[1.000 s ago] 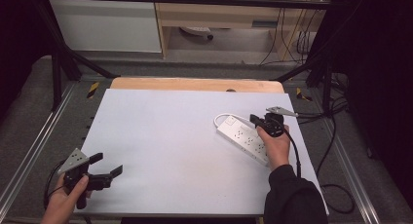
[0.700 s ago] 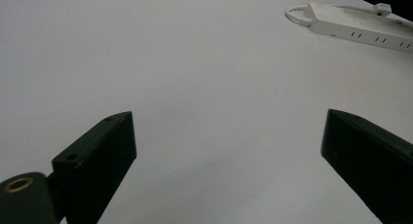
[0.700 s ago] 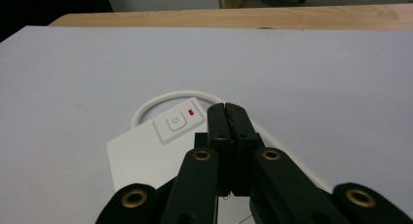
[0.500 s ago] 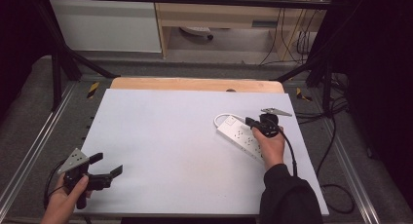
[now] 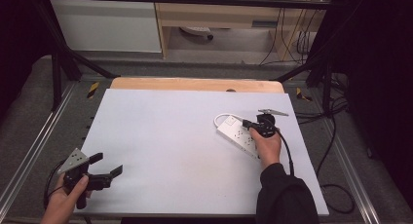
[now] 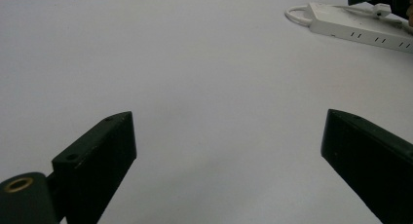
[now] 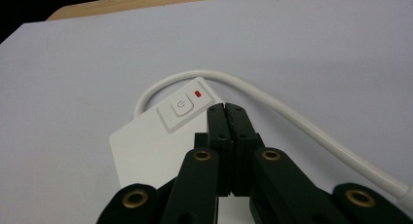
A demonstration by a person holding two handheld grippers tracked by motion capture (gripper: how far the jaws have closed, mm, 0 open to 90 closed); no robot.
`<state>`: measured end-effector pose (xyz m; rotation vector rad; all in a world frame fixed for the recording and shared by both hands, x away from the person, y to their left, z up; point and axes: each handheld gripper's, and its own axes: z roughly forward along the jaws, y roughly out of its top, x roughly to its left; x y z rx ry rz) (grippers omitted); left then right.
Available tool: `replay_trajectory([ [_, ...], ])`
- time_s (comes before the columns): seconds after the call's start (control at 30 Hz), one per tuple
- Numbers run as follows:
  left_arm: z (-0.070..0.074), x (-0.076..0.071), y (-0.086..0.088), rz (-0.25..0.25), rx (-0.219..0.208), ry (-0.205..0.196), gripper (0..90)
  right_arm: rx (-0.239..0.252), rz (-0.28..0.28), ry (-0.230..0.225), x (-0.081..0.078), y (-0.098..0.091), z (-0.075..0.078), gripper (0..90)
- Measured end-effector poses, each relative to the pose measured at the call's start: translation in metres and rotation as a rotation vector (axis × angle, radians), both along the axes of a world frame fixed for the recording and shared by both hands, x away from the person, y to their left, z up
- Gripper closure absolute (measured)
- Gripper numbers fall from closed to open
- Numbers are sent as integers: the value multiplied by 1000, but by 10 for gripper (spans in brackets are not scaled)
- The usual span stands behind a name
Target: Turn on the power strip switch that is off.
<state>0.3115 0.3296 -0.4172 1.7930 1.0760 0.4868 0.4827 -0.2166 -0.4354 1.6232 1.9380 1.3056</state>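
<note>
Your right tool (image 7: 224, 108) is pinched fully closed with nothing in it, tips poised just beside the power button (image 7: 181, 105) at the cable end of the white power strip (image 5: 237, 135) on the desk's (image 5: 170, 126) right side; you seem about to press it, so nudge slightly left, then down; your left tool (image 5: 106, 165) waits wide open and empty, well apart.

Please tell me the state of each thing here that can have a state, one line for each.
White plastic power strip: lying flat on the table, nothing plugged in that can be seen.
Small red indicator light: showing red, apparently on.
White power button: untouched, jaws just beside it.
White cable: curved loosely on the table.
Left gripper: open, empty.
Right gripper: shut, empty.
</note>
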Motion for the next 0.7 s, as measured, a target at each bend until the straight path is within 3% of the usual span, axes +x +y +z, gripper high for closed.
replay_trajectory([
  [0.7, 0, 0, 0, -1, -1, 0, 60, -17, -2, 23, 3, 4, -3, 900],
])
